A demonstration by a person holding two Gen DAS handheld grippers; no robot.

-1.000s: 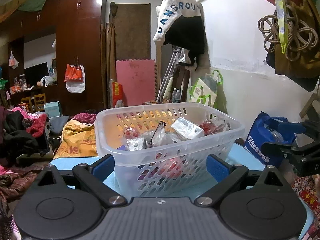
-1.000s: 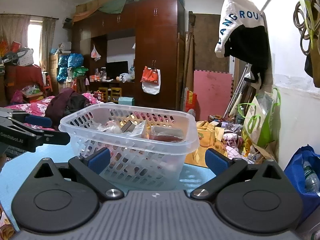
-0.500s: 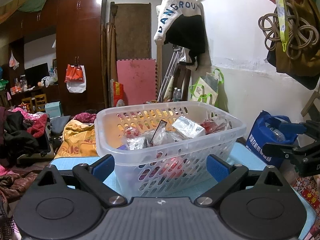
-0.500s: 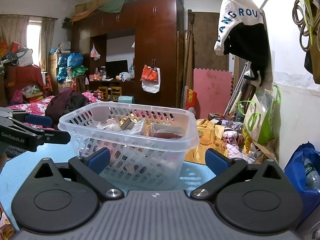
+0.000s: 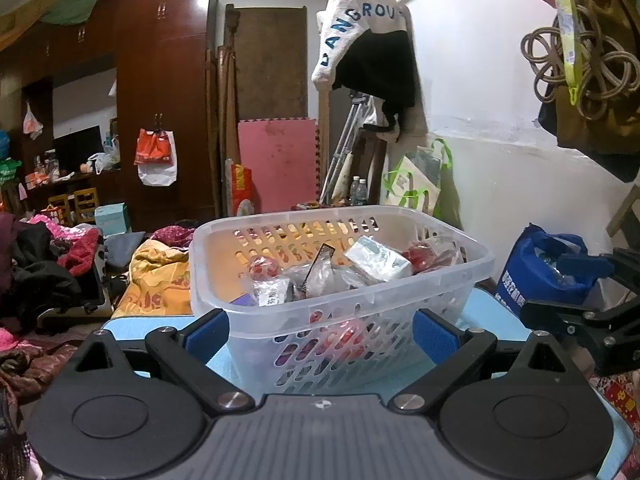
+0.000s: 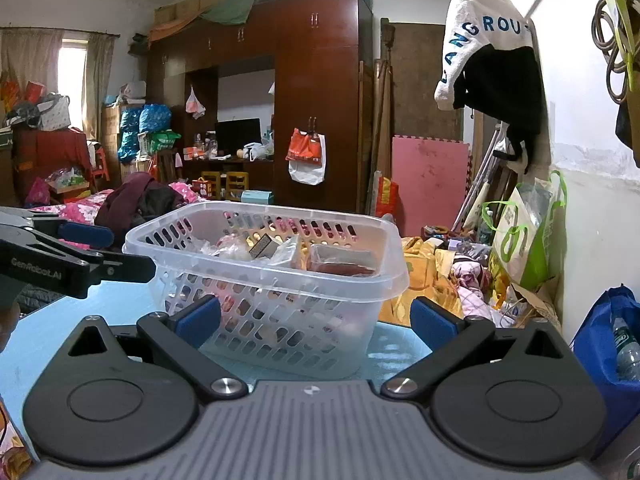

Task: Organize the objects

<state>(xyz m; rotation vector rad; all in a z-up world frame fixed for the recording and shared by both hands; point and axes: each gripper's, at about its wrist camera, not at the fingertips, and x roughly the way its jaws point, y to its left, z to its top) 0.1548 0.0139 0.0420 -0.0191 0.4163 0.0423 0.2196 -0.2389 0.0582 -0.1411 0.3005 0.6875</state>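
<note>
A clear perforated plastic basket [image 5: 340, 300] stands on a light blue table [image 5: 132, 326]; it also shows in the right wrist view [image 6: 280, 280]. It holds several wrapped packets, among them a silvery pack [image 5: 378, 258] and red items [image 5: 264, 268]. My left gripper [image 5: 320, 332] is open and empty, its blue pads just short of the basket's near wall. My right gripper [image 6: 316, 320] is open and empty, facing the basket's other side. Each gripper shows at the edge of the other's view.
The table [image 6: 80, 312] ends just beyond the basket. A blue bag [image 5: 544, 268] with a bottle stands at the right by the white wall. Clothes and bedding [image 5: 156, 276] lie behind the table. A dark wardrobe [image 6: 320, 100] stands far back.
Both views have shifted only slightly; the basket sits a touch lower in the left wrist view. Both grippers stay open and empty.
</note>
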